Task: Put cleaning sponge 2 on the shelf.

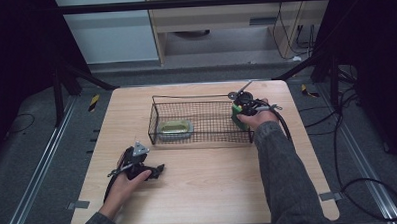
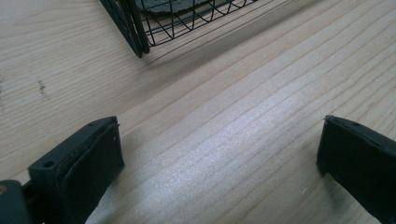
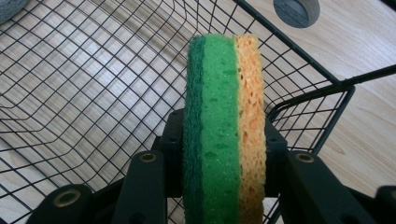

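Right gripper [image 1: 242,109] squeezes a sponge [image 3: 225,126] standing on its edge at the right end of the basket [image 1: 163,127], right of middle in the high view. Basket floor lies just below. Left gripper [image 1: 147,169] rests open, lower left.

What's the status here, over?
Right gripper shut on sponge, above wire basket right end. Left gripper open, resting on table. Green-lidded container in basket's left end. Path clear.

Grey floor [image 1: 37,147]; black cables [image 1: 349,187]; wooden cabinet [image 1: 223,21].
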Action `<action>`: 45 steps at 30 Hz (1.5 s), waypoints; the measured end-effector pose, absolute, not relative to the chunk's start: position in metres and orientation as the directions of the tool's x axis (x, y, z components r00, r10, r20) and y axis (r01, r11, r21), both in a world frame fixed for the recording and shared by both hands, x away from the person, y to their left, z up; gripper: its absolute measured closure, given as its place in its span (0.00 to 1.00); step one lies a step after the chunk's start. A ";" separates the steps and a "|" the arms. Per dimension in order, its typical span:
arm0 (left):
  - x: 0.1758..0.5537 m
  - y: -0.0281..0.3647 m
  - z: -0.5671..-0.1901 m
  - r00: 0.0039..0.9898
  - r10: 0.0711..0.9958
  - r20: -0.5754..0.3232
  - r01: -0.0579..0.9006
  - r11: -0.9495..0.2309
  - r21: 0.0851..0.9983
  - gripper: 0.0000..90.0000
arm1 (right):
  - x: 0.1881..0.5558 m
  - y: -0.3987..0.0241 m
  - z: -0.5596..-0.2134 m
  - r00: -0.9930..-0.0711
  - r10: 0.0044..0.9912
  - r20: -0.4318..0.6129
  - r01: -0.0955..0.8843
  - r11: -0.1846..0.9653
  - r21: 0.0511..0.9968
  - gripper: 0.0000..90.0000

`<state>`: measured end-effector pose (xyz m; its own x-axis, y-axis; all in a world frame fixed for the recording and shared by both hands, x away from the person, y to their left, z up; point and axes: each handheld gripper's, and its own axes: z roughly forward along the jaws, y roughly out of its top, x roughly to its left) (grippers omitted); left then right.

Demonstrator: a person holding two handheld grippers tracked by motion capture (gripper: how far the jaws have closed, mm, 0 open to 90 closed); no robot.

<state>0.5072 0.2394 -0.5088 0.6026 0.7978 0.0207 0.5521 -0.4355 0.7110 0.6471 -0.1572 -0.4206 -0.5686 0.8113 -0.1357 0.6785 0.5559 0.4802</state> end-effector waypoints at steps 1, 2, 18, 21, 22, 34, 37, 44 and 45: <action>0.507 0.239 -0.509 0.603 0.798 0.021 0.552 -0.436 0.711 0.00 | 0.647 -0.157 -0.421 -0.570 0.810 -0.137 0.677 0.557 0.480 0.71; 0.507 0.239 -0.509 0.603 0.798 0.021 0.552 -0.436 0.711 0.00 | 0.647 -0.156 -0.421 -0.570 0.810 -0.137 0.677 0.557 0.481 0.70; 0.507 0.239 -0.509 0.602 0.799 0.020 0.553 -0.434 0.711 0.00 | 0.634 -0.156 -0.405 -0.575 0.808 -0.129 0.660 0.551 0.511 0.64; 0.507 0.239 -0.509 0.601 0.799 0.021 0.554 -0.435 0.710 0.00 | 0.629 -0.155 -0.401 -0.581 0.806 -0.113 0.652 0.544 0.529 0.67; 0.507 0.239 -0.509 0.601 0.799 0.020 0.554 -0.434 0.711 0.00 | 0.628 -0.155 -0.401 -0.585 0.803 -0.114 0.648 0.547 0.529 0.67; 0.507 0.239 -0.509 0.600 0.800 0.020 0.554 -0.434 0.710 0.00 | 0.627 -0.138 -0.405 -0.602 0.794 -0.080 0.652 0.547 0.525 0.61; 0.507 0.239 -0.509 0.600 0.800 0.020 0.554 -0.433 0.711 0.00 | 0.627 -0.131 -0.406 -0.606 0.792 -0.073 0.654 0.549 0.520 0.57; 0.507 0.239 -0.509 0.600 0.800 0.020 0.554 -0.433 0.711 0.00 | 0.625 -0.121 -0.403 -0.606 0.794 -0.050 0.652 0.532 0.540 0.43; 0.507 0.239 -0.509 0.600 0.800 0.020 0.554 -0.433 0.711 0.00 | 0.624 -0.120 -0.402 -0.605 0.795 -0.047 0.652 0.528 0.544 0.42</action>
<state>0.5073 0.2390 -0.5088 0.5999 0.7998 0.0195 0.5540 -0.4329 0.7111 0.6241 -0.1201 -0.4021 -0.6050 0.7949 -0.0467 0.6520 0.5281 0.5440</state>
